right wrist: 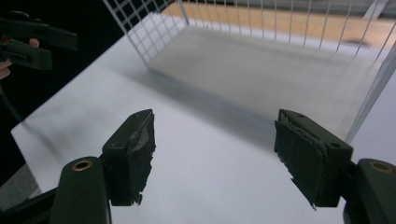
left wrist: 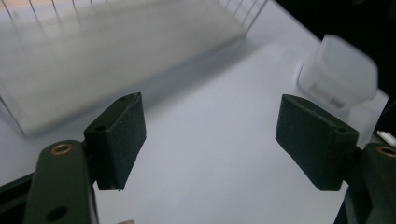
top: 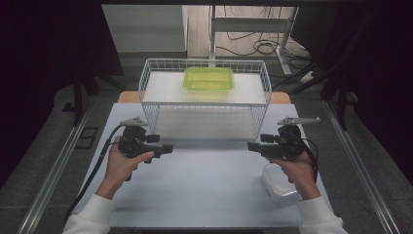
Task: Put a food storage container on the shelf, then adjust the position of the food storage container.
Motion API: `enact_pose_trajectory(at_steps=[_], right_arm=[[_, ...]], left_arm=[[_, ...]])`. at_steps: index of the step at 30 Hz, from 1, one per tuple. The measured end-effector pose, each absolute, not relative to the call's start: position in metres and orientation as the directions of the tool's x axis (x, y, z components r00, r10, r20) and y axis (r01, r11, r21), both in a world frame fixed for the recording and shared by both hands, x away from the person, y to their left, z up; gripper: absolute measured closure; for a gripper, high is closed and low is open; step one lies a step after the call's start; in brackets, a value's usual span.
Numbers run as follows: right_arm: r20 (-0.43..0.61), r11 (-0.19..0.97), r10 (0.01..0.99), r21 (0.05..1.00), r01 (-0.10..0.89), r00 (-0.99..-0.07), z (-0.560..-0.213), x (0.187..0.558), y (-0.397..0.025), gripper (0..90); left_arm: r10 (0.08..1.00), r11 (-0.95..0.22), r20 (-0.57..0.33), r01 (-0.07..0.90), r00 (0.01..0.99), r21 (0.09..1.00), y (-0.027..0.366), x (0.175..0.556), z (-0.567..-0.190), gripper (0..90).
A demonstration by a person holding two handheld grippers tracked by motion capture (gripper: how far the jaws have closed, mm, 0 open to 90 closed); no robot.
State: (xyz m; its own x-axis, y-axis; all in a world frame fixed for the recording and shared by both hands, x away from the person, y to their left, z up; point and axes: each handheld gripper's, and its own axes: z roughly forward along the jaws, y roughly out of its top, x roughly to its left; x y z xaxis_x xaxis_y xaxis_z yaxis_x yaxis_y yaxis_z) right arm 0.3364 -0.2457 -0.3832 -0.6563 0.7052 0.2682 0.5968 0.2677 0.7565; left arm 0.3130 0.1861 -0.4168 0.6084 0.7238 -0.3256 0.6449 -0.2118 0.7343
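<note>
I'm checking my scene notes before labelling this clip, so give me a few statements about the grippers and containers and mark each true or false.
1. The green container sits on the upper shelf of the white wire rack. True.
2. The left gripper is shut on the green container. False: its jaws stand wide apart with nothing between them.
3. A translucent white container rests on the table near the person's right hand. True.
4. The right gripper holds the translucent white container. False: its jaws are open and empty, above bare table.
5. The green container lies on the table in front of the rack. False: it is up on the rack.
</note>
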Motion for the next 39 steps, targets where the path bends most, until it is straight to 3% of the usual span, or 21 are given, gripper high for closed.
enact_pose_trajectory(at_steps=[12,30,39], right_arm=[[0.266,0.326,0.714,0.693,0.643,-0.648,-0.419,0.325,-0.251,29.1],[0.236,0.357,0.738,0.659,0.662,-0.632,-0.426,0.320,-0.264,29.3],[0.189,0.349,0.796,0.633,0.691,-0.575,-0.417,0.317,-0.304,38.8]], left_arm=[[0.758,-0.275,-0.310,0.712,0.574,0.647,0.192,0.299,-0.460,24.5],[0.771,-0.310,-0.269,0.709,0.577,0.633,0.192,0.297,-0.463,23.6],[0.764,-0.311,-0.273,0.705,0.584,0.637,0.194,0.294,-0.461,23.3]])
